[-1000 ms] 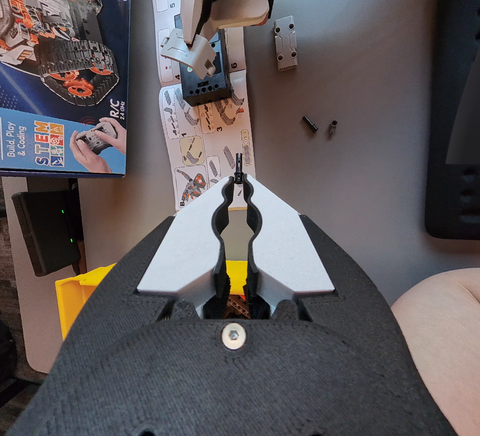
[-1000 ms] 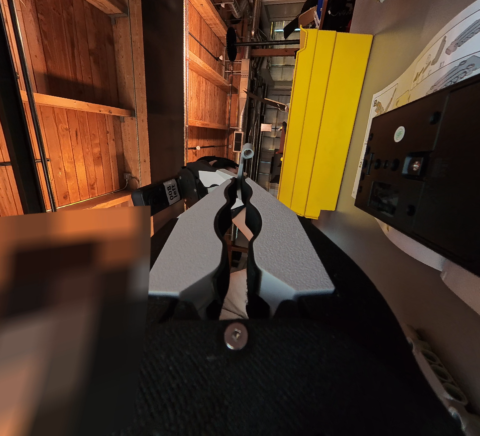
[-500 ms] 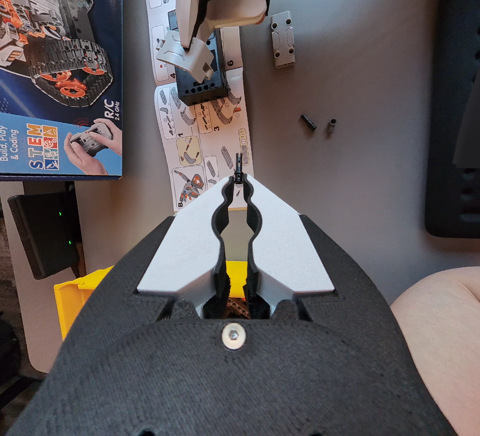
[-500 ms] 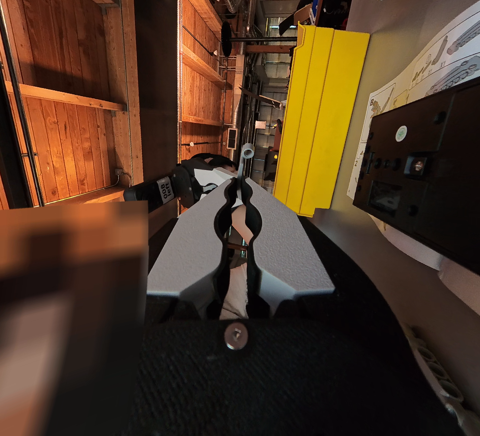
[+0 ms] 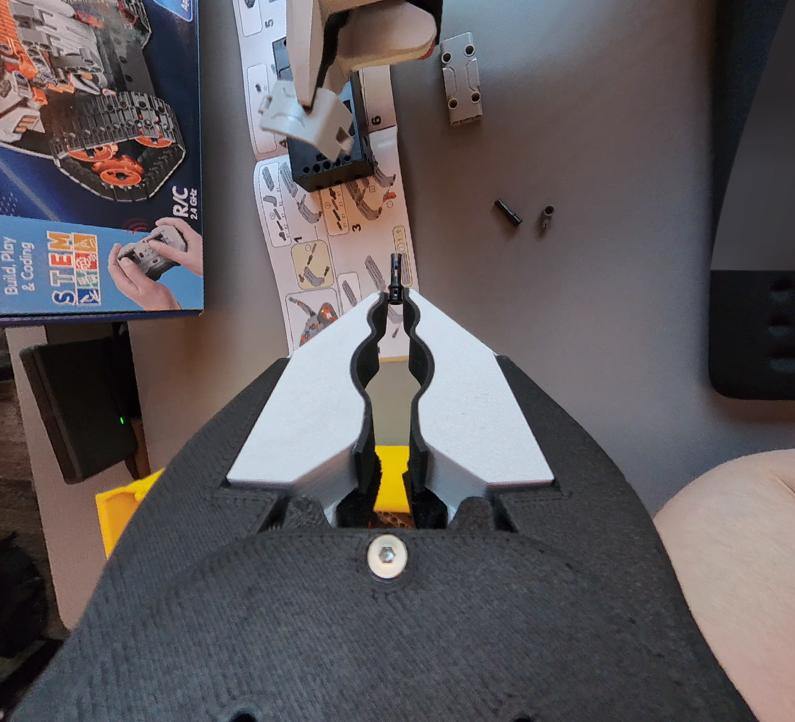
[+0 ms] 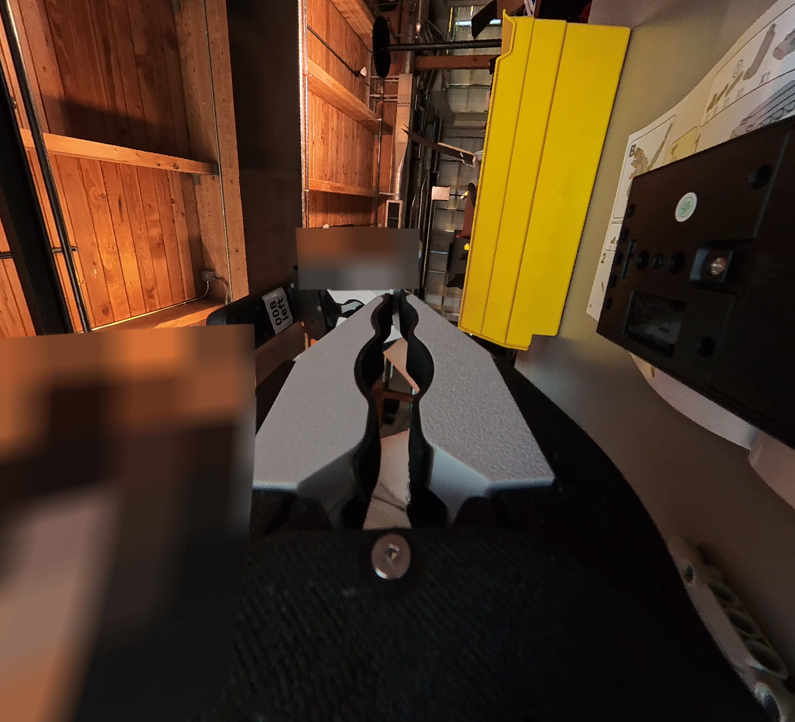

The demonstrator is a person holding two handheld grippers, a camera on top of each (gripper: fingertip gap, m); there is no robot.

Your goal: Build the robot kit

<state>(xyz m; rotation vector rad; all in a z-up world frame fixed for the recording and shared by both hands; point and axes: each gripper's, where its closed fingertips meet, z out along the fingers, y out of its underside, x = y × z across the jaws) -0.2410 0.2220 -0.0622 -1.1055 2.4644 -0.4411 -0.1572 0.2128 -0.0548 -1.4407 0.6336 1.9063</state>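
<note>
My left gripper [image 5: 395, 297] is shut on a small black pin [image 5: 395, 273] that sticks out of its tips, held above the folded instruction sheet [image 5: 344, 228]. Farther off, my right gripper [image 5: 310, 104] is shut on a grey angled plastic piece [image 5: 301, 124] and holds it just over the near end of a black battery box [image 5: 331, 167] lying on the sheet. In the right wrist view the right gripper [image 6: 395, 299] stands nearly closed. A blur patch covers its tips, and the black battery box [image 6: 710, 292] is close on the right.
A blue toy box [image 5: 94, 120] lies at the left. A grey flat panel [image 5: 461, 79], a loose black pin [image 5: 507, 212] and a small grey connector [image 5: 546, 216] lie on the grey table at the right. A yellow bin [image 6: 542, 176] stands at the table edge. A dark object [image 5: 753, 335] is at the far right. Across from one pair of fingers to the other is roughly 9 cm. The small grey connector [image 5: 546, 216] is about 15 cm from both grippers' fingertips.
My right gripper has carried the grey piece a little nearer along the black box. My left gripper still grips the pin and has shifted only slightly.
</note>
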